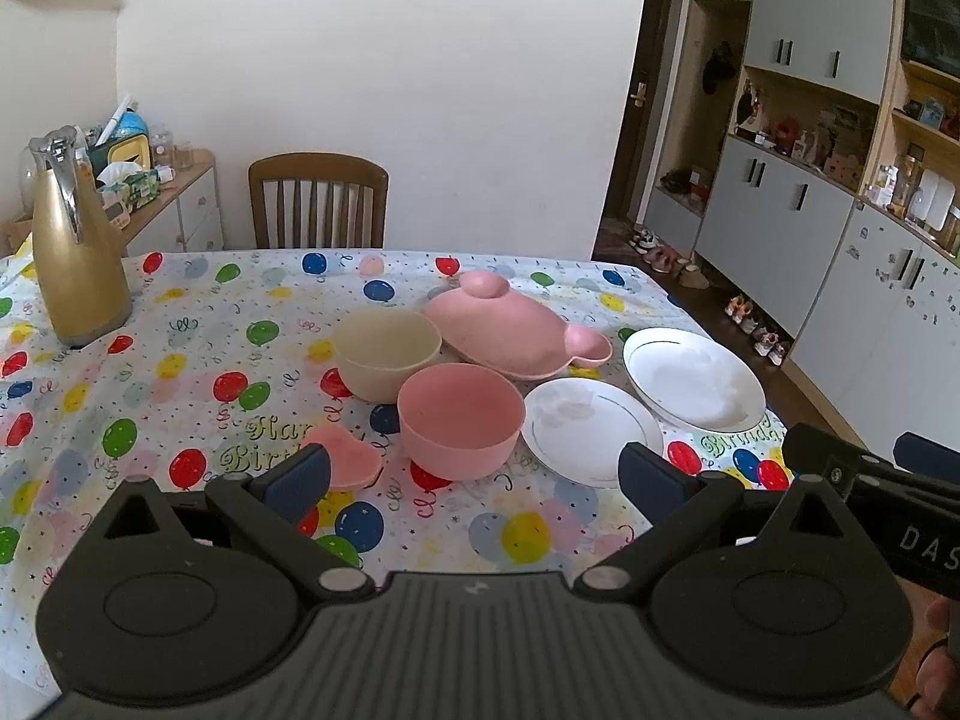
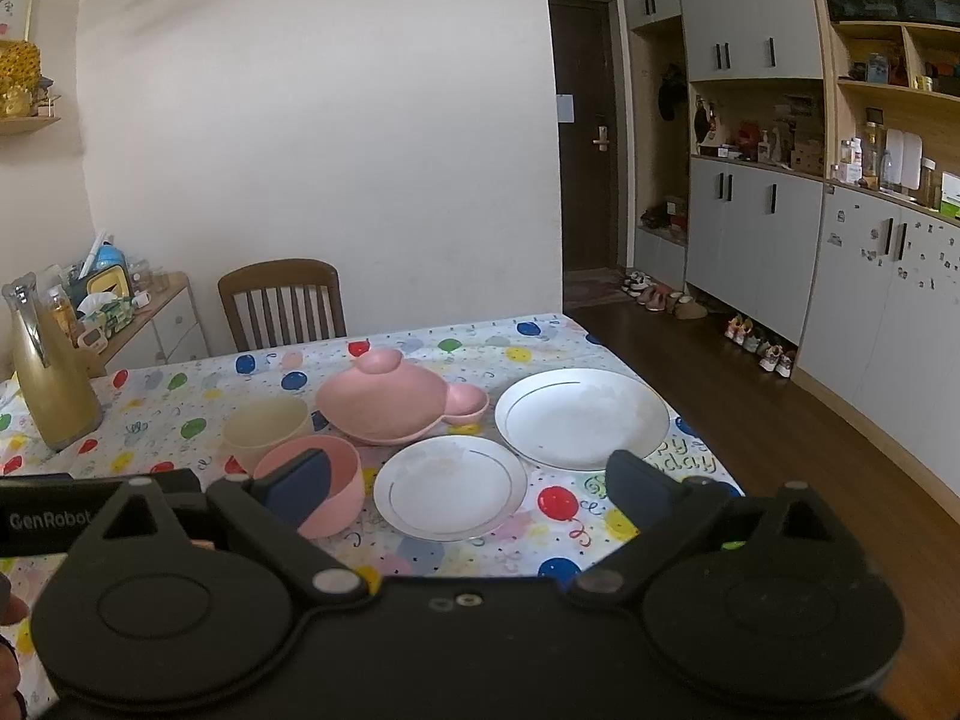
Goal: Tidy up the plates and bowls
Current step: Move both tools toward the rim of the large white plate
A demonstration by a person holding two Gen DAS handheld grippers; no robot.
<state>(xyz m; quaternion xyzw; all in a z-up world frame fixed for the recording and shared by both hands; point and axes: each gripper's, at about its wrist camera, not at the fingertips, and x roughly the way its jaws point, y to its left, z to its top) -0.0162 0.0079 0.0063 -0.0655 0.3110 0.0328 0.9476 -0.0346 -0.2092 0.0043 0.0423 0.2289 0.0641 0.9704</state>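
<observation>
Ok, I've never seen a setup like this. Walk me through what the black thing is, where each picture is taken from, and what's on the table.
A person holds a two-finger tool in each hand, with a camera on each looking forward along its fingers. One picture is from the left hand-held gripper, the other from the right hand-held gripper. Both are open and hold nothing. On the balloon tablecloth stand a pink bowl, a cream bowl, a pink animal-shaped plate, a small pink heart dish, two white plates, small and large, and a gold jug.
</observation>
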